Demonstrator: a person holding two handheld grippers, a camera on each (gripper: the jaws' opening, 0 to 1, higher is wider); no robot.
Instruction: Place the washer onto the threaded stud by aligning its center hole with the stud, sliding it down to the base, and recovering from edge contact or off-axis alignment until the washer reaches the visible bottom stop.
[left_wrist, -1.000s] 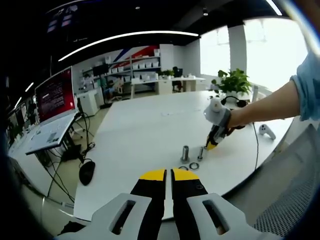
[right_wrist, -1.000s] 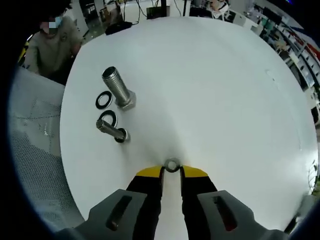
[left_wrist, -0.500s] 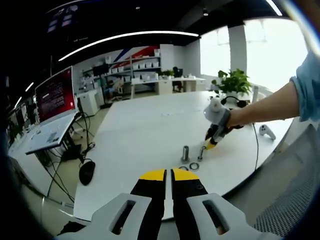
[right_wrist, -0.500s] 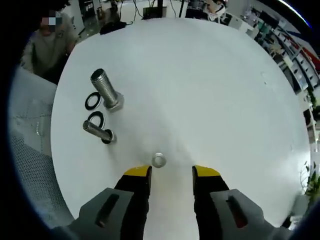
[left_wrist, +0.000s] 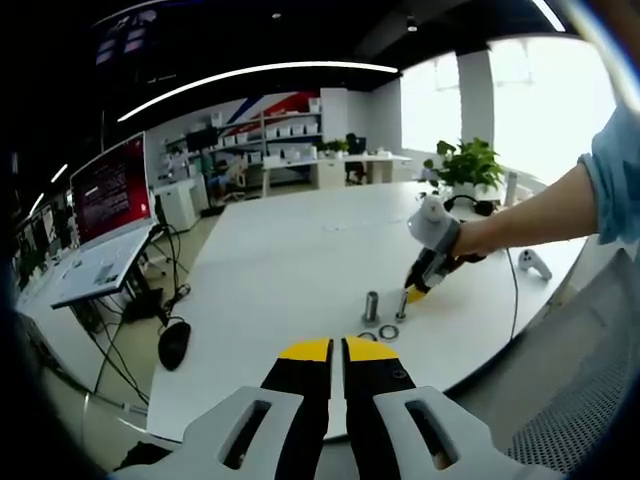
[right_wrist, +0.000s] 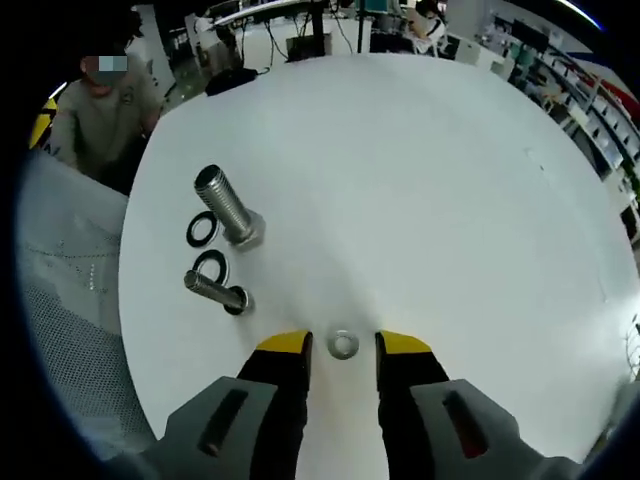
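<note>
**A:** Right gripper view first, nearest thing out: what sits between the tips of the right gripper (right_wrist: 343, 345)?

**B:** The washer (right_wrist: 343, 345), a small silver ring lying flat on the white table (right_wrist: 450, 200). The jaws stand apart with one yellow tip on each side of it, neither visibly touching. I'd judge they are spread to bracket the ring so a squeeze can take it by its rim.

**A:** And beyond the washer?

**B:** A little farther, off to one side of it, is the thin threaded stud (right_wrist: 217, 290) with a dark ring round its foot. Just past that lies a loose black washer (right_wrist: 211, 266), then a second black ring (right_wrist: 202, 229) beside the thick bolt (right_wrist: 229, 207), which stands on its hex head. All of these are well apart from the silver washer, so it has yet to be carried over. Both fasteners stand thread-up, presumably so a ring can drop over the top.

**A:** The left gripper (left_wrist: 336, 349)?

**B:** In the left gripper view its jaws are together with nothing between them, held back off the table edge. Probably it is idle so the other hand has room. From there the bolt (left_wrist: 370, 305) and stud (left_wrist: 400, 306) are seen past its tips, with the right gripper (left_wrist: 417, 293) just behind them, tilted down at the table where the washer lies, though the ring itself is too small to pick out.
</note>
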